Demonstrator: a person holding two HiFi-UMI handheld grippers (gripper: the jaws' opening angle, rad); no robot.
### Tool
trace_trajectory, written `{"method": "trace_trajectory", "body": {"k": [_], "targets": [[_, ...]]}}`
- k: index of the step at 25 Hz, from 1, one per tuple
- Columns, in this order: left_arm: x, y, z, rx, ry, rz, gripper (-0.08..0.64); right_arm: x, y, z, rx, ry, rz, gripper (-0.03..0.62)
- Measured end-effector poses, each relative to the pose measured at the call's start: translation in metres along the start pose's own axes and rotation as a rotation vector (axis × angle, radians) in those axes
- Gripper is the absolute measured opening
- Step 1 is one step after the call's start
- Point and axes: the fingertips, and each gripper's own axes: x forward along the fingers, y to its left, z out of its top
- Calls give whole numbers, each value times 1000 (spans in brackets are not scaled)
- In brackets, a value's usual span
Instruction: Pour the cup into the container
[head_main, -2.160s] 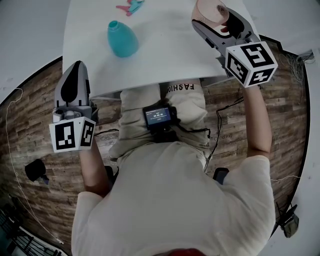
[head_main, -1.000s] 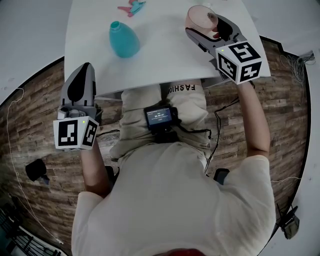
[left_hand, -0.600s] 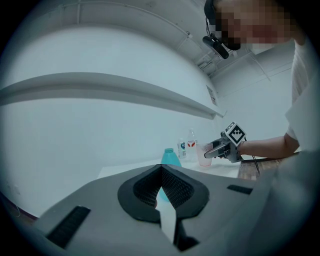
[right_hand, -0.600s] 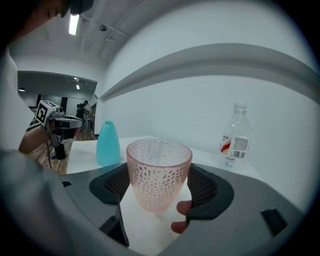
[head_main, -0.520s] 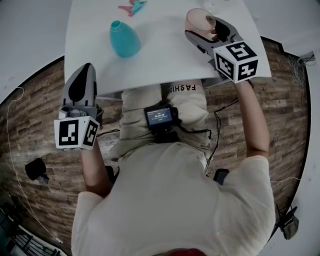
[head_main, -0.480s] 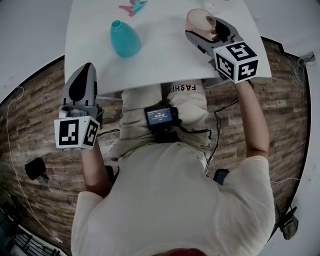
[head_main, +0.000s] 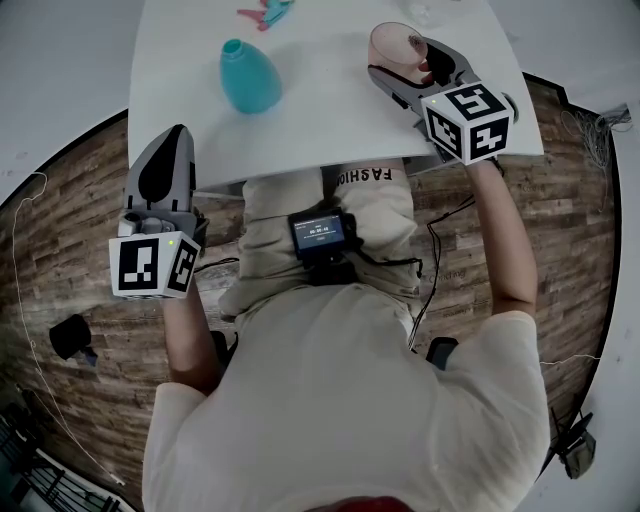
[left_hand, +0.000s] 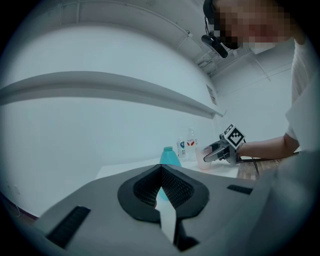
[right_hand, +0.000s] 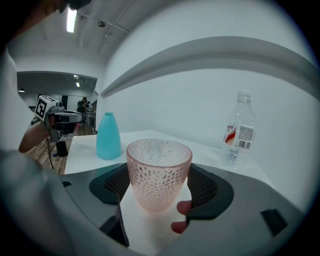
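The right gripper (head_main: 405, 60), clamped on the pink cup (head_main: 392, 42), now sits further left and a little lower in the upper right of the head view than two seconds ago. The cup, then clipped by the top edge of the frame, now shows whole above the white table (head_main: 330, 110), and the gripper's marker cube (head_main: 466, 121) has shifted left with it. At the left of the frame, the left gripper (head_main: 170, 140) has edged slightly rightward.

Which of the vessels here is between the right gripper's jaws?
The pink cup, with its pitted wall; the teal container and the clear bottle stand apart on the table.
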Motion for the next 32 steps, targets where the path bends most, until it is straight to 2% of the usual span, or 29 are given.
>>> {"method": "trace_trajectory", "body": {"k": [14, 21, 26, 29, 32], "targets": [[1, -3, -3, -2, 4, -6, 9, 4, 1, -9, 0, 10, 2, 360], [1, -4, -4, -5, 6, -9, 9, 5, 0, -10, 45, 13, 19, 362], [-2, -4, -4, -7, 2, -8, 9, 6, 3, -10, 18, 15, 32, 362], [-3, -3, -4, -8, 0, -7, 9, 6, 3, -11, -21, 8, 24, 422], [-7, -3, -2, -8, -10, -11, 9, 0, 4, -4, -11, -35, 21, 446]]}}
